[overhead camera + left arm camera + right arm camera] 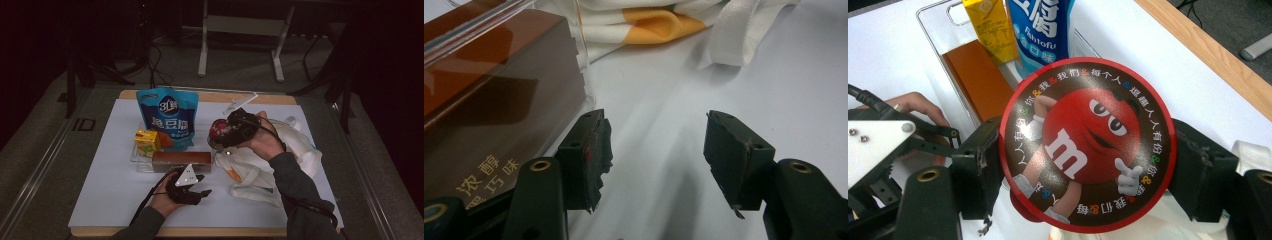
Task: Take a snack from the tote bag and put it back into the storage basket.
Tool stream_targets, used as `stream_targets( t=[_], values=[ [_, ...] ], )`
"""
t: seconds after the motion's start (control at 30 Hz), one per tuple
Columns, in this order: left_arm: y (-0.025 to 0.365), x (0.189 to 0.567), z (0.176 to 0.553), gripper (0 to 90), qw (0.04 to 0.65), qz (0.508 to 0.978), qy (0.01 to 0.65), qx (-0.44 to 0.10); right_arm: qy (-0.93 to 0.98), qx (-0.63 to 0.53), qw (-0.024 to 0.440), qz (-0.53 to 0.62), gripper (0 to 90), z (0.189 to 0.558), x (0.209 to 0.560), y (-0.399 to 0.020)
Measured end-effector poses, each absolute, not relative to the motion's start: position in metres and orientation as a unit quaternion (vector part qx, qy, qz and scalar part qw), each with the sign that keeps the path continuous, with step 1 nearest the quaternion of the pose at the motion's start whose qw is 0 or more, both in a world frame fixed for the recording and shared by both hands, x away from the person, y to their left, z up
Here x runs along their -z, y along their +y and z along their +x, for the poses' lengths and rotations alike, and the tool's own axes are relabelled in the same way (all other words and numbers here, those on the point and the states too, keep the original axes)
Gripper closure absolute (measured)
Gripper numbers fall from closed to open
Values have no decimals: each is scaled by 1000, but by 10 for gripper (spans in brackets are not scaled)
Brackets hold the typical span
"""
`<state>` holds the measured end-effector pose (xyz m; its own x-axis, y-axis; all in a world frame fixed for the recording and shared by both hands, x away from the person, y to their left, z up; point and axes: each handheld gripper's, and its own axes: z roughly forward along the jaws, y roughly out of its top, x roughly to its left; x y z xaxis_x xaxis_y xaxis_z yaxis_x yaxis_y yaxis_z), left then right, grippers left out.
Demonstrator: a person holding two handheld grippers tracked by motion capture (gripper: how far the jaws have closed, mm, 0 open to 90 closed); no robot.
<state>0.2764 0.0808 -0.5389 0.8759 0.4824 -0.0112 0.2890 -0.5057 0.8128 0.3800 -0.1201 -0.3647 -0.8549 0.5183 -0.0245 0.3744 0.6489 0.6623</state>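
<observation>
My right gripper (1090, 167) is shut on a round red M&M's tin (1088, 145), its lid facing the camera. In the high view this gripper (221, 136) holds the tin (218, 129) above the table's middle, just left of a white cloth bag (272, 160). My left gripper (656, 150) stands open with nothing between its jaws, low over the white table sheet. A brown box (489, 100) in a clear tray lies close by its left jaw. In the high view the left gripper (203, 192) rests near the front edge, below the brown box (181, 161).
A blue fish-tofu pouch (168, 117) and a yellow juice carton (147, 141) stand in the clear tray (135, 157) behind the brown box. The white bag shows an orange patch (659, 25). The table's wooden edge (1208, 50) runs along the back.
</observation>
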Motion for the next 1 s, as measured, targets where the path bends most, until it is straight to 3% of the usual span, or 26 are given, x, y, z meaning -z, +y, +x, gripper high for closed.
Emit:
stream_targets(
  t=[1.0],
  values=[
    [81, 539, 277, 422, 444, 861, 223, -108, 904, -339, 100, 239, 254, 392, 375, -85]
  ],
)
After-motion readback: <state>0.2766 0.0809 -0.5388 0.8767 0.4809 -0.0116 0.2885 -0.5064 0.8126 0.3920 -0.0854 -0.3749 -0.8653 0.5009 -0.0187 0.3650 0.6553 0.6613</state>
